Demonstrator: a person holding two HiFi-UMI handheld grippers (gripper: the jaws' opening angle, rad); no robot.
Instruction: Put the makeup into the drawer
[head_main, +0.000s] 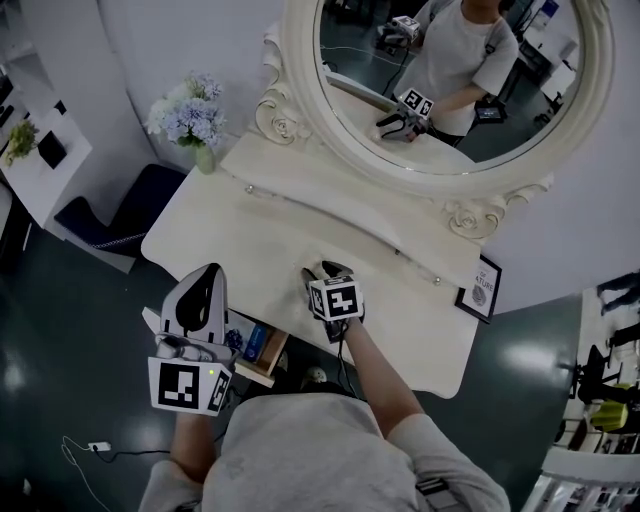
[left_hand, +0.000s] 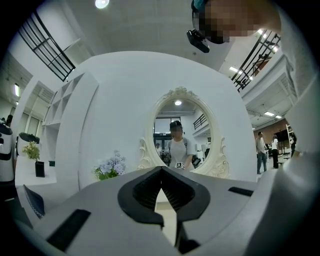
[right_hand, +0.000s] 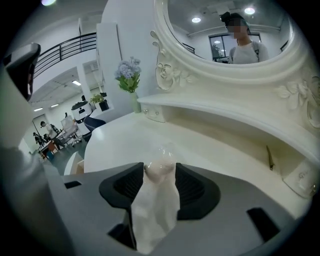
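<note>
While the right hand-held gripper (head_main: 323, 272) slants down at the tabletop (head_main: 240, 230) with its jaws spread wide, the makeup (right_hand: 160, 169) sits right between the jaw tips. It is a small pinkish piece under a clear cap, straight ahead of the jaws and off to neither side. I cannot tell whether the pads touch it yet.

Its long axis seems to run away from the jaws along their line, though the wide-angle view leaves that unsure.

The drawer (head_main: 258, 374) stands open under the near edge of the tabletop, to the left of the right hand-held gripper and closer to the person. The left hand-held gripper (left_hand: 161, 170) is just beside it, closed with nothing in it. So the right hand is nearer the makeup and the left is nearer the drawer.

From the head view the makeup is hidden under the right hand-held gripper. The drawer is half covered, and little of its contents shows beyond something blue.
</note>
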